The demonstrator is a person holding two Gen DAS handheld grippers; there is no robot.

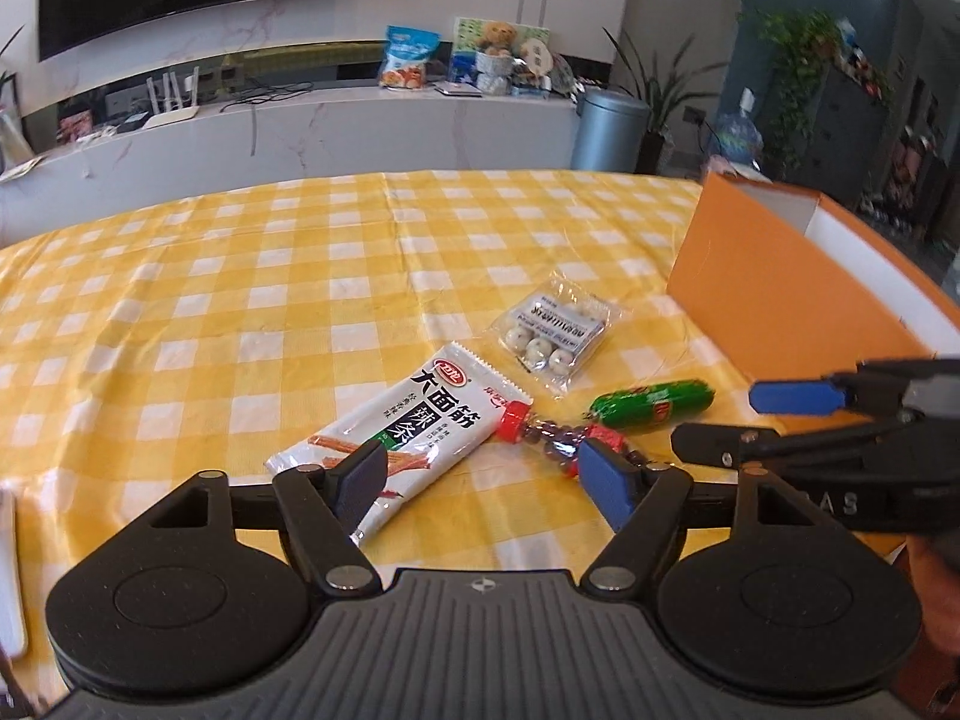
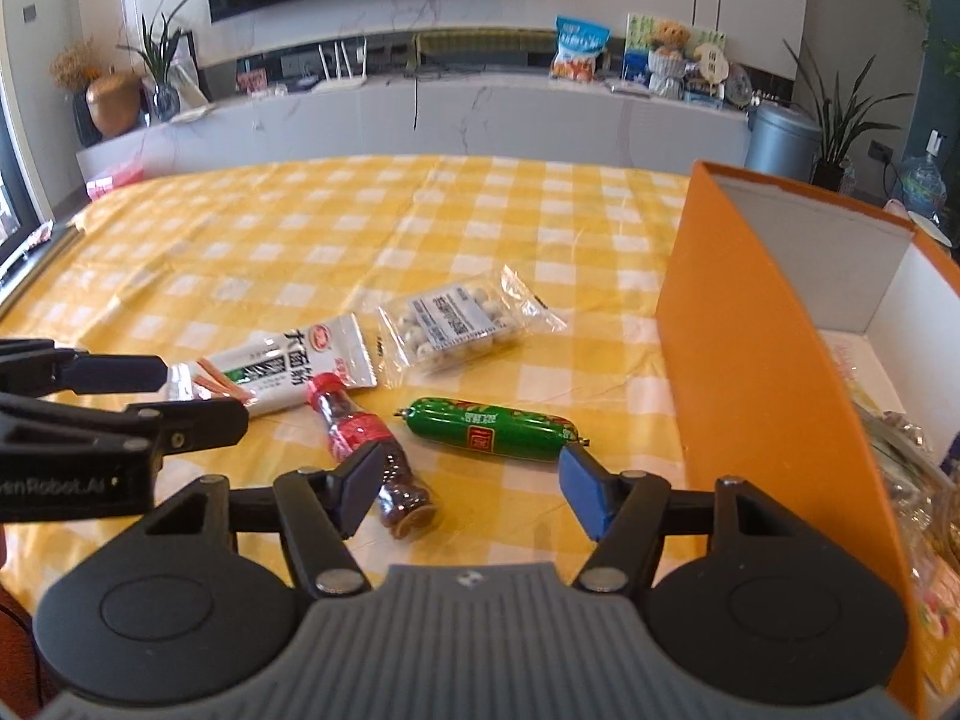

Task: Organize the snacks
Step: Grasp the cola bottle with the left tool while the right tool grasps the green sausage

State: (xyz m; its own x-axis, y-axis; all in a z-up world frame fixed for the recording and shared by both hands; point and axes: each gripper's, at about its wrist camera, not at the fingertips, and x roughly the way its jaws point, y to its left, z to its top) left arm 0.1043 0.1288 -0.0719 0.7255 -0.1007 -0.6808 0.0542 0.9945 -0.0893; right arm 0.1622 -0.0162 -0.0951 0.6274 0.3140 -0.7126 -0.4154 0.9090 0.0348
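- left wrist view: the left gripper [image 1: 483, 483] hangs over the yellow checked tablecloth [image 1: 240, 300] with its jaws wide apart and nothing between them; the white spicy-strip packet [image 1: 414, 426] lies flat under its left finger.
- just right of that packet lies a small cola-bottle candy [image 1: 543, 429] with a red cap, and beyond it a clear bag of round sweets [image 1: 555, 333].
- a green sausage [image 1: 651, 405] rests on the cloth between the bottle candy and the orange box [image 1: 774, 288], touching neither.
- the right gripper [image 1: 750, 420] shows at the right edge of this view, its two fingers spread and empty.
- right wrist view: the right gripper [image 2: 471, 483] is likewise open, hovering near the bottle candy [image 2: 372, 450] and the green sausage [image 2: 489, 429], gripping neither.
- the orange box [image 2: 762, 372] stands at the right of the table, open at the top, with some wrapped snacks [image 2: 912, 480] already inside; they are too blurred to tell what they are.
- the left gripper [image 2: 180, 399] enters from the left edge, fingers apart above the white packet [image 2: 288, 366].
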